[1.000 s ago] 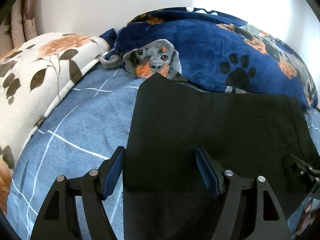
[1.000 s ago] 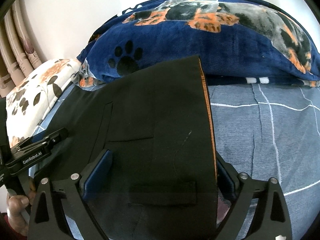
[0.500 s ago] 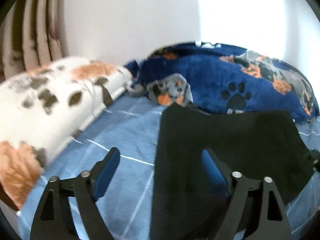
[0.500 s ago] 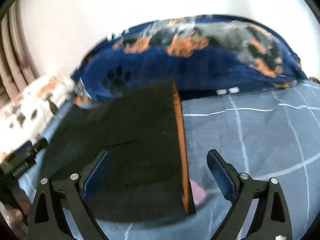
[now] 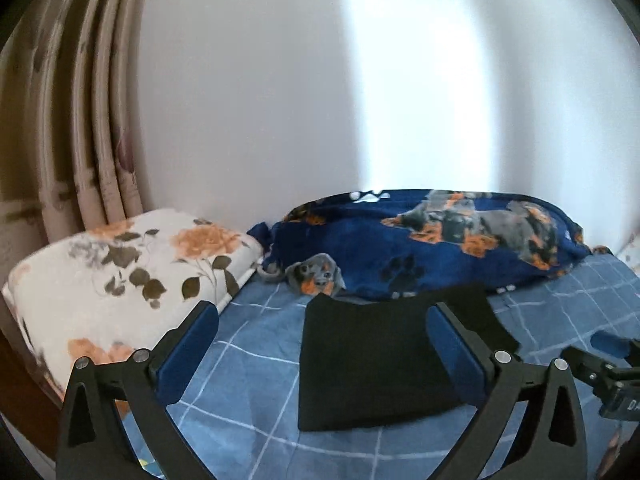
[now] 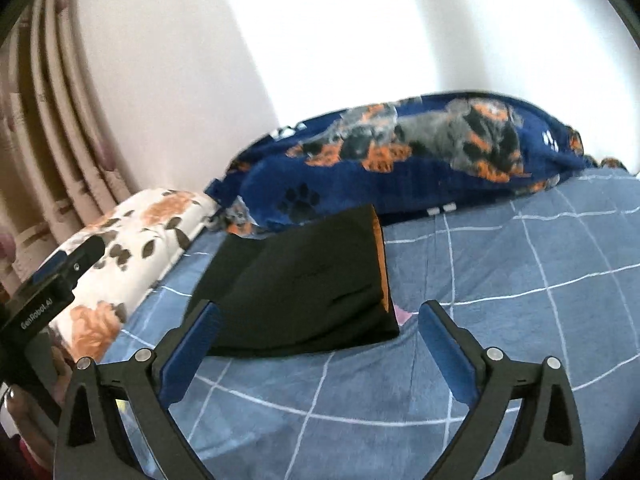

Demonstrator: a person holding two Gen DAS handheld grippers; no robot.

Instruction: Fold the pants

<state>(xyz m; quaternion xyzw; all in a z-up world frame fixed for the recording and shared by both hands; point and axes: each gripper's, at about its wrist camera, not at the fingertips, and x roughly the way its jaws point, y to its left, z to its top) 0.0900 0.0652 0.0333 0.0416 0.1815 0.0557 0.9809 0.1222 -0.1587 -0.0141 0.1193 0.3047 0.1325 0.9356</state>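
From my left tool (image 5: 323, 334) I see the pants (image 5: 384, 360) lying as a flat black folded packet on the blue checked bed (image 5: 248, 392), ahead of and below both tools, its far edge close to the dog-print blanket (image 5: 420, 248). Both sets of jaws have just been opening and now stand spread wide with nothing between the pads; the cloth lies free on the sheet beyond the fingertips. The packet runs longer left to right, orange-lined edge on the right, nearest my right tool (image 6: 320, 330). From the left view it sits toward the right finger, so neither hand is clearly nearer. The fold looks finished to me; any further tidy would mean reaching down and forward.
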